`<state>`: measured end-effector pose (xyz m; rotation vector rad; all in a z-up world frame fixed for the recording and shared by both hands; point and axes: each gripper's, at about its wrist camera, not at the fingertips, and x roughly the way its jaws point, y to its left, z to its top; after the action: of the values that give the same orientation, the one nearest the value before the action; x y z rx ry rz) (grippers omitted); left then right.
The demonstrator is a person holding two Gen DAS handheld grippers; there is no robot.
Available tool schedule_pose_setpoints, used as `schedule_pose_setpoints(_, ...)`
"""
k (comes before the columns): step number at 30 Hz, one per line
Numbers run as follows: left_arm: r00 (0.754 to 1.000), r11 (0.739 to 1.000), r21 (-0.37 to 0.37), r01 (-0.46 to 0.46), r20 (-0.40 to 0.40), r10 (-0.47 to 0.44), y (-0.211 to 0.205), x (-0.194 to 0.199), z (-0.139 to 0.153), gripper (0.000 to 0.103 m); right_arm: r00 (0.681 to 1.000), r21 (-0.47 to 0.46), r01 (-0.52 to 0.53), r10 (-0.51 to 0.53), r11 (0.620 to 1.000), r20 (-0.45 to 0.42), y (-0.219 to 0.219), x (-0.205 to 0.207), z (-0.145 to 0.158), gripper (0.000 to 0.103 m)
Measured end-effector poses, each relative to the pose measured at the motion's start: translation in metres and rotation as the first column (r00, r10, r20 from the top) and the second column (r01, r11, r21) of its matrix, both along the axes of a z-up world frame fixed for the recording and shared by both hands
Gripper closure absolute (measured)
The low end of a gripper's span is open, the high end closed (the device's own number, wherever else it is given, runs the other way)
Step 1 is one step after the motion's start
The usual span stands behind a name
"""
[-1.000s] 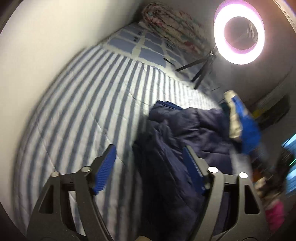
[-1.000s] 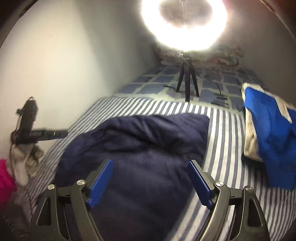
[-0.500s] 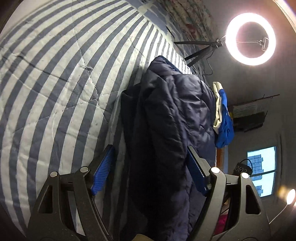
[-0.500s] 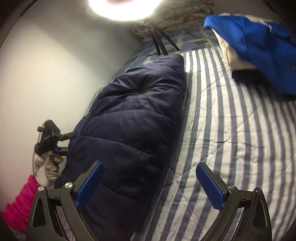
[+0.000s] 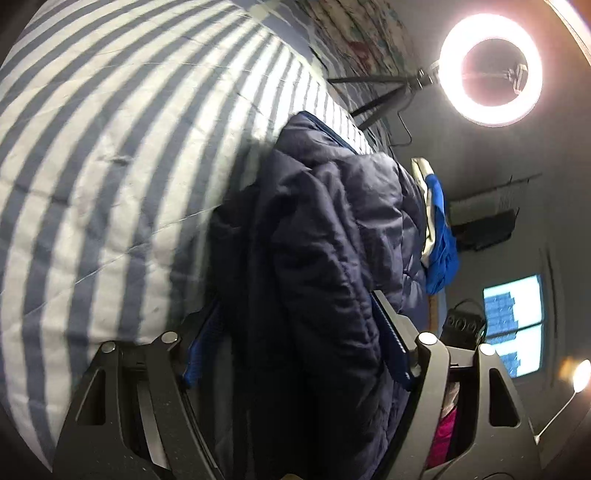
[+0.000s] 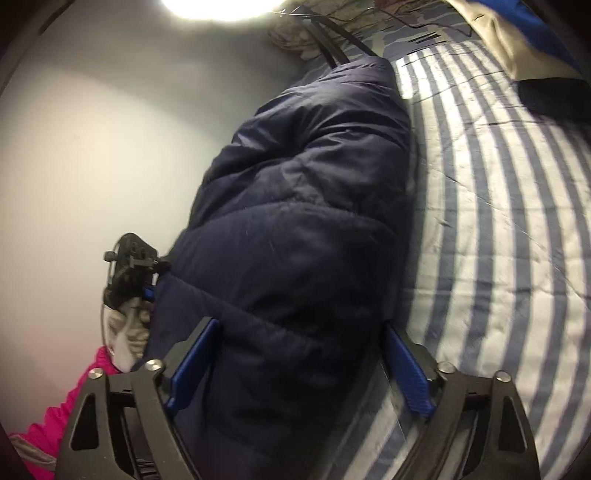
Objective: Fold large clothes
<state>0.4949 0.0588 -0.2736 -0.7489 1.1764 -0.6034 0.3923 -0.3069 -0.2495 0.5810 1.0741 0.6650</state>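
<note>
A dark navy puffer jacket [image 5: 325, 236] lies bunched and folded over on the blue-and-white striped bed cover [image 5: 110, 155]; it also fills the right wrist view [image 6: 295, 229]. My left gripper [image 5: 295, 354] is open, its blue pads straddling the near end of the jacket, fabric between the jaws. My right gripper [image 6: 299, 365] is open too, its pads on either side of the jacket's other end. The left gripper [image 6: 129, 269] shows small at the jacket's left edge in the right wrist view.
A lit ring light on a tripod [image 5: 491, 66] stands on the bed beyond the jacket. A blue and cream garment [image 5: 437, 236] lies past it, also in the right wrist view [image 6: 517, 40]. A floral quilt [image 5: 354, 33] is at the head. Pink cloth [image 6: 70, 406] is near the wall.
Both grippers have moved down and forward onto the jacket, so its ends now sit between the open jaws. The views have tilted; the jacket looks closer and larger.
</note>
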Motion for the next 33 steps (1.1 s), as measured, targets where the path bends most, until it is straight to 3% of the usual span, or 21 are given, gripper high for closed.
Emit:
schedule_pose_setpoints(3,1.000,1.000,0.002,0.005,-0.001,-0.005,-0.009,0.006,-0.003,0.041,1.000,0.036,0.010,-0.009,0.999,-0.012,0.008,0.008,-0.003,0.021)
schedule_pose_setpoints(5,1.000,1.000,-0.004,-0.004,-0.005,0.004,-0.011,0.007,-0.003,0.057,1.000,0.010,0.009,-0.009,1.000,-0.004,0.016,0.011,-0.001,0.028)
schedule_pose_setpoints(6,1.000,1.000,0.001,-0.008,-0.001,0.008,-0.011,0.006,-0.002,0.059,1.000,-0.009,0.008,-0.008,1.000,-0.001,0.019,0.011,0.001,0.030)
schedule_pose_setpoints(11,0.998,0.994,0.106,-0.004,0.066,-0.003,-0.024,-0.003,0.020,0.077,1.000,-0.082,0.006,-0.004,0.997,0.020,0.029,0.001,0.021,0.060)
schedule_pose_setpoints(17,0.987,0.966,0.258,-0.016,0.160,-0.027,-0.045,-0.026,0.056,0.084,0.996,-0.281,-0.005,0.030,0.960,0.082,0.056,-0.012,0.065,0.076)
schedule_pose_setpoints(21,0.978,0.945,0.328,-0.009,0.202,-0.061,-0.058,-0.047,0.072,0.086,0.988,-0.437,-0.022,0.087,0.899,0.128,0.081,-0.030,0.094,0.079)
schedule_pose_setpoints(28,0.965,0.933,0.359,-0.011,0.250,-0.084,-0.066,-0.094,0.093,0.087,0.973,-0.600,-0.020,0.153,0.799,0.172,0.096,-0.065,0.130,0.081)
schedule_pose_setpoints(33,0.947,0.928,0.371,-0.011,0.302,-0.110,-0.076,-0.122,0.118,0.087,0.959,-0.662,0.004,0.184,0.749,0.214,0.090,-0.099,0.149,0.081)
